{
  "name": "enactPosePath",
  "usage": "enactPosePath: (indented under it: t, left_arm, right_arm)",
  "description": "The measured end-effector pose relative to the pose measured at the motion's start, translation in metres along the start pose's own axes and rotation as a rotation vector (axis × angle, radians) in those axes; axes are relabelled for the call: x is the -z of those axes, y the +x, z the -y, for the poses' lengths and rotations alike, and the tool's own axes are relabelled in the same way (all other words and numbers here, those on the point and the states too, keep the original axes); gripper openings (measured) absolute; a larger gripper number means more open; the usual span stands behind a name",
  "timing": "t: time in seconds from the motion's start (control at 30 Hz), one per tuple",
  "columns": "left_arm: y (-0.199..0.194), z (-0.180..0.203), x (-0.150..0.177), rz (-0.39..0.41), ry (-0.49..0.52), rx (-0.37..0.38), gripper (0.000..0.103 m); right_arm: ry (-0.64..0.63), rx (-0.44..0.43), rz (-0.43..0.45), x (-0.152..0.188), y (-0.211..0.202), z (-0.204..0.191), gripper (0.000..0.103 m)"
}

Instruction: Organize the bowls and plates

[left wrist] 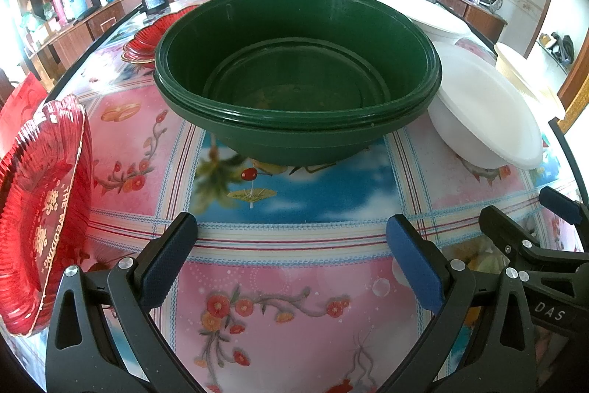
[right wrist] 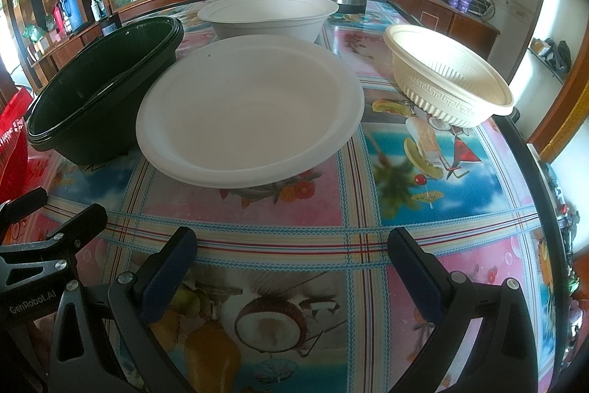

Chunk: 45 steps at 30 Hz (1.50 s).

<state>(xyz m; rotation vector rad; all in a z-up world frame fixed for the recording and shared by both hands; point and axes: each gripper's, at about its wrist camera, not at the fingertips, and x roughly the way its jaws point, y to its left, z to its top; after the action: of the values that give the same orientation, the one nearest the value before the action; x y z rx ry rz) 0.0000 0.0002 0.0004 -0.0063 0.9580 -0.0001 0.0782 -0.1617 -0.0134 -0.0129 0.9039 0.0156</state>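
Both grippers (left wrist: 291,260) (right wrist: 292,267) wide open, empty; nested glossy green bowls (left wrist: 294,76), matte white bowl (right wrist: 250,109).

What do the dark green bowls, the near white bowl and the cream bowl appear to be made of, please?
Dark green bowls: likely thin glossy plastic; nested rims shine. Near white bowl: seemingly moulded pulp or foam, with a matte, soft-edged surface showing no glare. Cream bowl: probably rigid plastic, semi-matte, with moulded ribs and a key-pattern band under the rim.
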Motion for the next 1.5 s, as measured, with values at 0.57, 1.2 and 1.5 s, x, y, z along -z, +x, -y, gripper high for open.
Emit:
enactPosePath:
  t: [0.57, 1.2, 1.5]
  left_arm:
    - [-0.053, -0.032, 0.003, -0.072, -0.014, 0.02, 0.103]
    - [-0.113, -0.192, -0.001, -0.015, -0.221, -0.166, 0.103]
    - [-0.095, -0.259, 0.01, -0.057, -0.34, -0.237, 0.103]
  right_arm:
    - [-0.183, -0.092, -0.042, -0.01, -0.048, -0.04, 0.103]
    - [-0.383, -0.368, -0.033, -0.047, -0.065, -0.181, 0.102]
    - [-0.413, -0.422, -0.123, -0.059, -0.036, -0.232, 0.102]
